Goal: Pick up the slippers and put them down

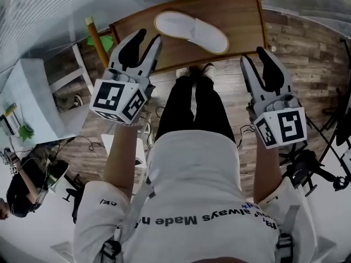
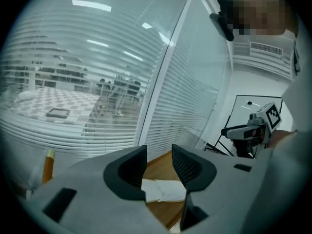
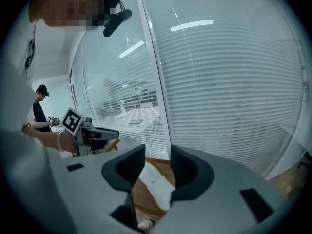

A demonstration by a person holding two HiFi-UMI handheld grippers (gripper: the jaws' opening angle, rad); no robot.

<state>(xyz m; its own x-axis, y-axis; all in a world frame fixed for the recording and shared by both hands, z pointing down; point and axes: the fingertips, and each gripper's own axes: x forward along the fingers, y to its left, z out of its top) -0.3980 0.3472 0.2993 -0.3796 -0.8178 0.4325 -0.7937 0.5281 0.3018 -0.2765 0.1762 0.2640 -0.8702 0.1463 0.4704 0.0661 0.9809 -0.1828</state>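
The white slippers (image 1: 191,32) lie flat on the wooden bench (image 1: 241,15), touched by neither claw, while the left claw (image 1: 149,38) and right claw (image 1: 254,56) hang on the person's side of them, both empty with jaws parted, seemingly ready for a pickup

Office, slatted blinds (image 3: 234,82), glass partition (image 2: 204,67), white desk (image 1: 38,92)

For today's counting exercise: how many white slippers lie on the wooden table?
1. One white slipper lies across the middle of the wooden table. A second may be hidden beneath it.
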